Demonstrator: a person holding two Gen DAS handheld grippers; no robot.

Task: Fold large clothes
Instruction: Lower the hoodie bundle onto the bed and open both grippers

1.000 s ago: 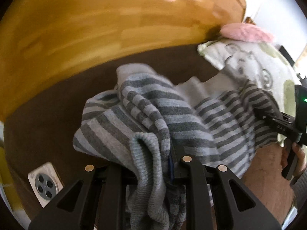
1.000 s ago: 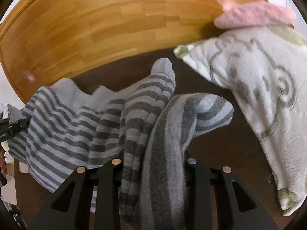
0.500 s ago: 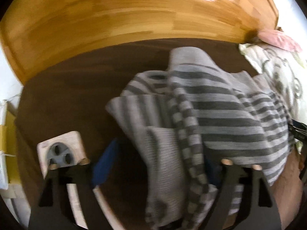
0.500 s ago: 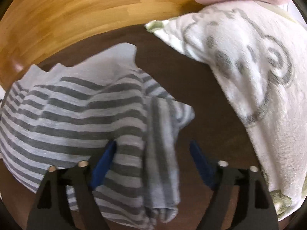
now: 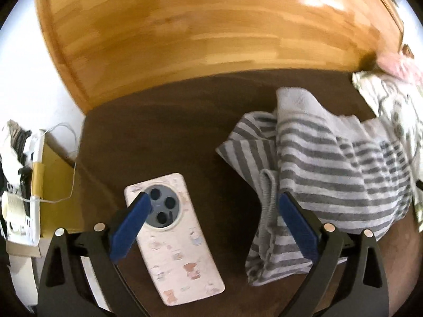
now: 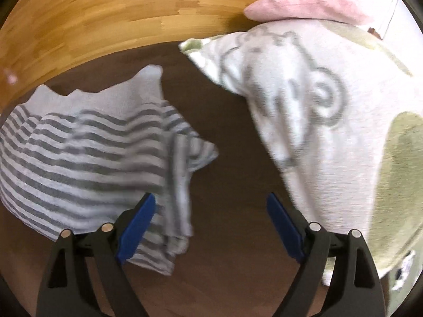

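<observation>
Both sleeves dropped: your left gripper point(image 5: 214, 214) and right gripper point(image 6: 208, 214) just opened, empty. Striped sweater point(image 5: 330, 174) lies at 2 o'clock, sleeves folded in. Next, regrip the hem.

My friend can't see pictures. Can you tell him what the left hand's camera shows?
The open left gripper, its jaws just opened, holds nothing above a dark brown surface. A grey striped sweater lies crumpled to the right, a phone with cartoon stickers lies camera side up on the left, and a wooden board stands behind.
</observation>
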